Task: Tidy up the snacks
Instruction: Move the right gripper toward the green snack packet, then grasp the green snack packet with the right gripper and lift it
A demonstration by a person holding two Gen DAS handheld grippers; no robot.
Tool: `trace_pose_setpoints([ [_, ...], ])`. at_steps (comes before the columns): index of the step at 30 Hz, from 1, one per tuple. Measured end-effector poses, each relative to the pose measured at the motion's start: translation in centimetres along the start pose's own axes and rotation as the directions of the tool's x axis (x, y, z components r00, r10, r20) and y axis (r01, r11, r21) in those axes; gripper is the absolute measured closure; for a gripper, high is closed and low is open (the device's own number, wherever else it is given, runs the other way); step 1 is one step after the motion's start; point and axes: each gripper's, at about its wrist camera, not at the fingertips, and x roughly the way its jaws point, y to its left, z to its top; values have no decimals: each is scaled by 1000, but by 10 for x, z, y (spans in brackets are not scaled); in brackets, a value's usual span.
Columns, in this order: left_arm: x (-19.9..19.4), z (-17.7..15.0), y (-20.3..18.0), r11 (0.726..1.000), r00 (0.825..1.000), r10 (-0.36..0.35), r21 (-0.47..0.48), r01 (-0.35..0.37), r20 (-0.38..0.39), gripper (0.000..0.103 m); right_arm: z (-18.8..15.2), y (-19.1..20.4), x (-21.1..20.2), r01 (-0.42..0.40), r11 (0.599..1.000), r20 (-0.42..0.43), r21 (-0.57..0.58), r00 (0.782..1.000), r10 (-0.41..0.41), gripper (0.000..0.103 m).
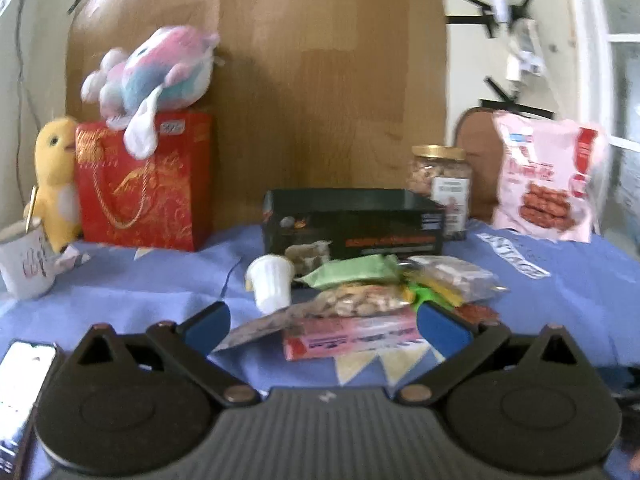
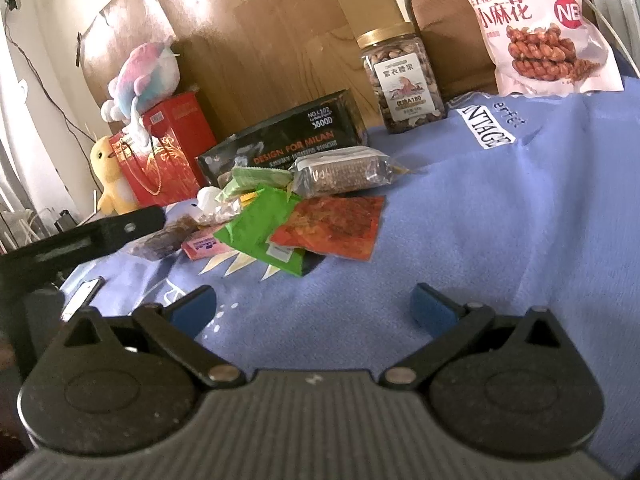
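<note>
The snacks lie in a loose heap on the blue cloth [image 2: 500, 200], bunched just in front of the black open-topped box [image 1: 352, 216], which sits at the centre of the left wrist view and looks like the likely place to put them, though that is only a guess from its position. In that view the left gripper [image 1: 324, 326] points at the near edge of the heap with its jaws spread wide and nothing between the pads; the pink wrapped bar [image 1: 352, 340] lies right ahead in the lower middle of the frame, a clear bag of nuts [image 1: 360, 300] rests on top of it, and a small white cup [image 1: 270, 280] stands just left of centre, upright. A green packet [image 1: 352, 274] leans against the box front, so the pile seems dropped rather than sorted. In the right wrist view the right gripper [image 2: 312, 306] hovers over bare cloth at the lower middle, jaws likewise spread and empty, with the heap above it at centre-left: a red flat sachet [image 2: 336, 226] nearest, a bright green pouch [image 2: 260, 232] overlapping its left edge, and a clear pack of a dark seeded bar [image 2: 344, 172] behind. The jar of nuts [image 2: 400, 80] and the large pink bag of twisted pastries [image 2: 540, 28] stand upright in the upper right, well apart from the heap, propped as if already set aside. The red gift bag [image 1: 144, 180] with a plush toy [image 1: 156, 72] on top fills the upper left.
</note>
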Motion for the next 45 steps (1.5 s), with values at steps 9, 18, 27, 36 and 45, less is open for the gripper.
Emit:
trace_pose_setpoints([
  [9,9,-13,25,991,1000,1,-136,1,12,0,14,14,6,52,991,36,-120,998,-48,10],
  [18,6,-12,31,986,999,-10,-168,15,32,0,27,46,28,71,924,80,-375,996,-43,21],
  [27,6,-13,30,988,999,-19,-156,24,36,0,36,48,65,47,911,10,-409,999,-47,58],
  [36,9,-13,32,986,1000,-22,-167,25,19,0,31,44,56,31,922,-14,-385,999,-39,101],
  [45,12,-13,36,982,1000,-24,-186,24,-1,0,31,19,44,92,946,-15,-312,995,-102,100],
])
